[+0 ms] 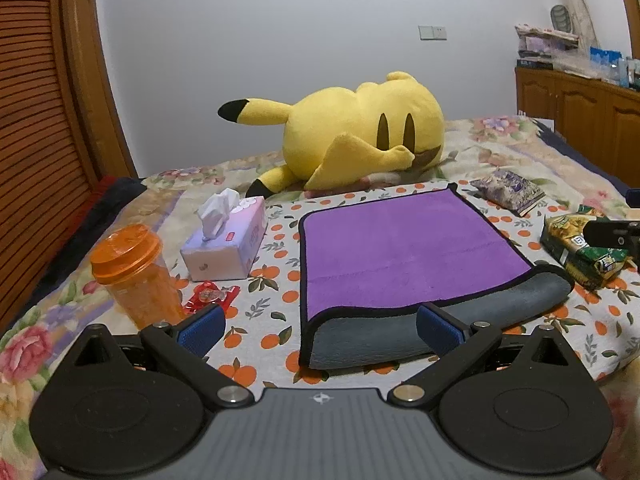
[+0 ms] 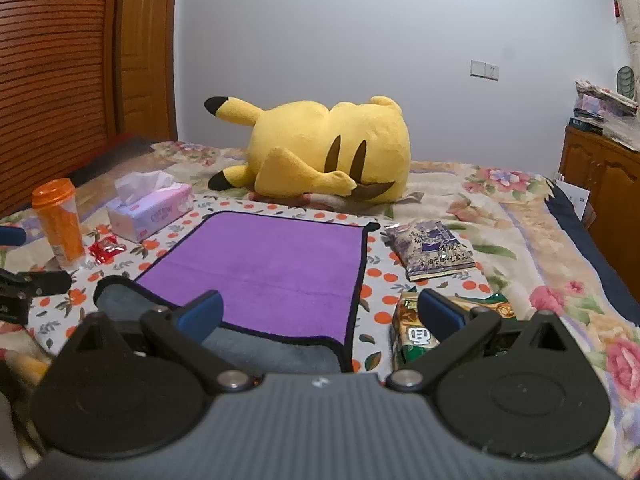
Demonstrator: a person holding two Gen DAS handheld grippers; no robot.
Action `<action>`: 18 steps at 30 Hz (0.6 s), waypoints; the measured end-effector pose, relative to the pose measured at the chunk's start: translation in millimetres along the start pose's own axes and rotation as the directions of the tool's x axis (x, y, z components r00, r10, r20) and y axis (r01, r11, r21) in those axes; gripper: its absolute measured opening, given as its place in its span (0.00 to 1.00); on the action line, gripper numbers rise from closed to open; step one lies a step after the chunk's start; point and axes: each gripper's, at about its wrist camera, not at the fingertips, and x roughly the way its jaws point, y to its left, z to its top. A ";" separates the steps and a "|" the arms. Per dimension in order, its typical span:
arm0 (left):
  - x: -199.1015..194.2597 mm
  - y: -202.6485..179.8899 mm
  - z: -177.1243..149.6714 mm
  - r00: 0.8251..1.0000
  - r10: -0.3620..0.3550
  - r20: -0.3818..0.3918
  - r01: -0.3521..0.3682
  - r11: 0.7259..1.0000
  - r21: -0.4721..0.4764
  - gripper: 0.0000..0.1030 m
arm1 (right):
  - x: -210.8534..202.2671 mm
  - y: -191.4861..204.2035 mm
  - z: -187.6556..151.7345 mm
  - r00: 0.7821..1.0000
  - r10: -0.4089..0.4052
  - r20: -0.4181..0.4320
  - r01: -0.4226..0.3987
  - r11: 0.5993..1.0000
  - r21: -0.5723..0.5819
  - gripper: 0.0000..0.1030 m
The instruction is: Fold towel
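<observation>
Only right view: towel (image 2: pixel 264 264) far corner tab | tongs (image 2: pixel 320 316) (2) apart

A home bedroom: floral bedspread (image 2: pixel 500 216), yellow plush toy (image 2: pixel 320 148) (lying down), wooden cabinet (image 2: pixel 600 184)

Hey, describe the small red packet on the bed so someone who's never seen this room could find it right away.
Start at the big yellow plush on the bed, then come forward and left to the tissue box and the orange bottle. The red packet lies flat on the orange-print cloth between those two. It is the only red, crinkly wrapper there, far smaller than the snack bags right of the purple towel.
</observation>
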 end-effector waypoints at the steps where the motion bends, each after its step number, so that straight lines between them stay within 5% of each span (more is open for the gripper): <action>1: 2.8 1.5 0.5 1.000 -0.009 -0.002 0.009 1.000 -0.002 1.00 | 1.7 -0.4 0.1 1.000 0.002 -0.003 -0.002 1.000 0.000 1.00; 18: 42.1 12.6 1.4 0.996 -0.056 -0.073 0.055 0.998 -0.009 0.96 | 34.3 -4.6 3.2 0.997 0.035 -0.069 -0.036 0.999 -0.009 0.99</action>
